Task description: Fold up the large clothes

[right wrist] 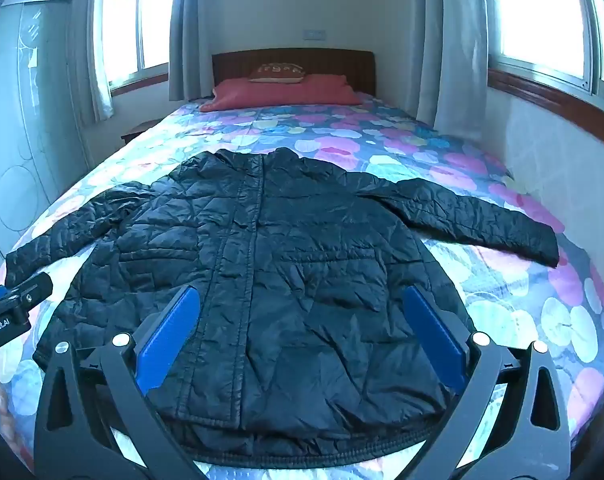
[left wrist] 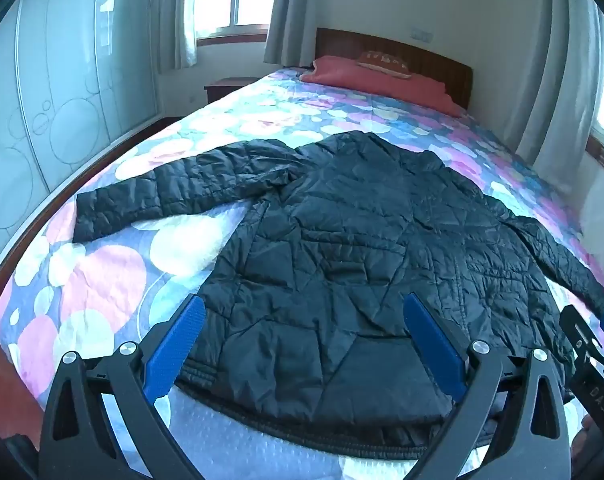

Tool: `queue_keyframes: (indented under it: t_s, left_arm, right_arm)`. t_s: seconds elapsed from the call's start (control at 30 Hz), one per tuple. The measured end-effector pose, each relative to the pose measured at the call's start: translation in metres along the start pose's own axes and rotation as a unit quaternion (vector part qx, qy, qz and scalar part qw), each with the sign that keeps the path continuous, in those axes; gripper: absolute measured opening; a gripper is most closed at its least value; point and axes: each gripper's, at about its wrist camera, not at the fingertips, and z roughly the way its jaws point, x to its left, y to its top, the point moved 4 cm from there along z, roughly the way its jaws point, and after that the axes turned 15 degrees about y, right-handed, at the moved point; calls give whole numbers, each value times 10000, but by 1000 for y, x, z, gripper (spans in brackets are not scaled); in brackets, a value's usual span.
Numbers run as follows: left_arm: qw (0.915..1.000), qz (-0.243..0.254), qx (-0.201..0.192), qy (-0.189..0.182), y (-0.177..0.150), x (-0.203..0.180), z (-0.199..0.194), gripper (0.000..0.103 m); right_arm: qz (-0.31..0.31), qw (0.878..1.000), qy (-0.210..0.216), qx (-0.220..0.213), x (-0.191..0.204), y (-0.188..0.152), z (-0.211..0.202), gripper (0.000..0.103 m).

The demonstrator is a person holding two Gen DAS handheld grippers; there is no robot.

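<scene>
A black quilted jacket [left wrist: 342,240] lies flat, front up, on the bed, with both sleeves spread outward; it also shows in the right wrist view [right wrist: 285,264]. Its left sleeve [left wrist: 173,196] reaches toward the bed's left edge, its right sleeve [right wrist: 482,216] toward the right. My left gripper [left wrist: 304,312] is open above the jacket's lower left hem. My right gripper [right wrist: 302,304] is open above the lower hem, right of the zip [right wrist: 253,248]. Neither touches the jacket. The right gripper's body shows at the left wrist view's right edge [left wrist: 590,352].
The bed [right wrist: 522,320] has a quilt with coloured circles. A red pillow [right wrist: 281,92] and wooden headboard [right wrist: 293,64] are at the far end. A wardrobe [left wrist: 41,120] stands left; a wall with windows [right wrist: 542,20] runs along the right.
</scene>
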Motion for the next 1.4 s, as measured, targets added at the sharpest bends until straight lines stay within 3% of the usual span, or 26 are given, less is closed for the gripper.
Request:
queue_keyframes:
  t_s: [0.07, 0.1, 0.73, 1.4]
  left_arm:
    - [10000, -7, 39, -12, 0, 1, 3, 99]
    - [9998, 73, -179, 92, 1, 0, -5, 99]
    - [9997, 22, -233, 42, 6, 11, -21, 99]
    - [9990, 47, -439, -15, 10, 13, -40, 99]
  right_arm:
    - [8, 10000, 2, -6, 0, 0, 0, 101]
    - [7, 10000, -6, 2, 0, 0, 0, 101]
    - [47, 10000, -22, 26, 4, 0, -7, 101]
    - [76, 9998, -106, -127, 2, 11, -43, 101]
